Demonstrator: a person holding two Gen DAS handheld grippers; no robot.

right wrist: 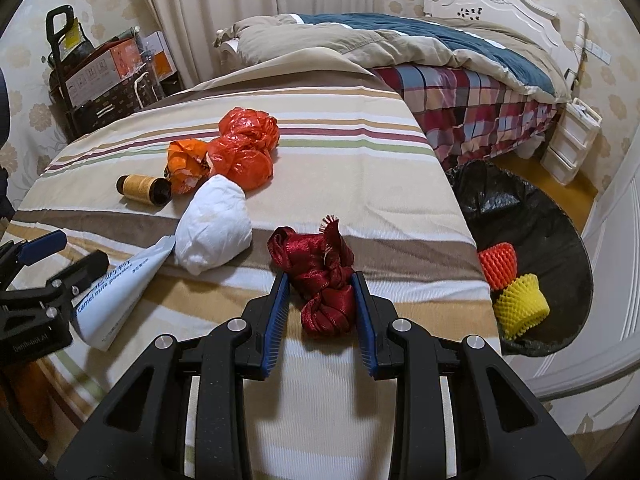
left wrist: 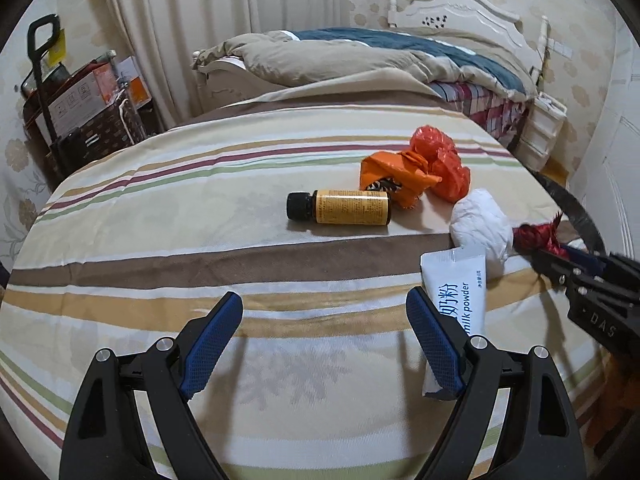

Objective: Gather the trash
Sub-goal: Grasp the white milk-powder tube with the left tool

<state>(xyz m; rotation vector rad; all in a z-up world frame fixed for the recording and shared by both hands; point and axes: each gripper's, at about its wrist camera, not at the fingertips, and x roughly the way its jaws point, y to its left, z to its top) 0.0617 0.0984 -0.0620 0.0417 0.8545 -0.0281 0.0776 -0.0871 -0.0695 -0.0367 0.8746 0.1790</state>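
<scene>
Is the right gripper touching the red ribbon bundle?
Touching. In the right wrist view, the right gripper has both blue pads pressed against the sides of the red ribbon bundle, with no gap visible on either side.

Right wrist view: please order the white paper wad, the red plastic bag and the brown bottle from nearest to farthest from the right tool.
1. White paper wad, just ahead-left of the right tool.
2. Red plastic bag, behind the wad.
3. Brown bottle, far left; close to the bag's range.

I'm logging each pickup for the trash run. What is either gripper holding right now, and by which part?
The right gripper pinches the crumpled red ribbon across its lower bunch. The left gripper is open and holds nothing.
</scene>
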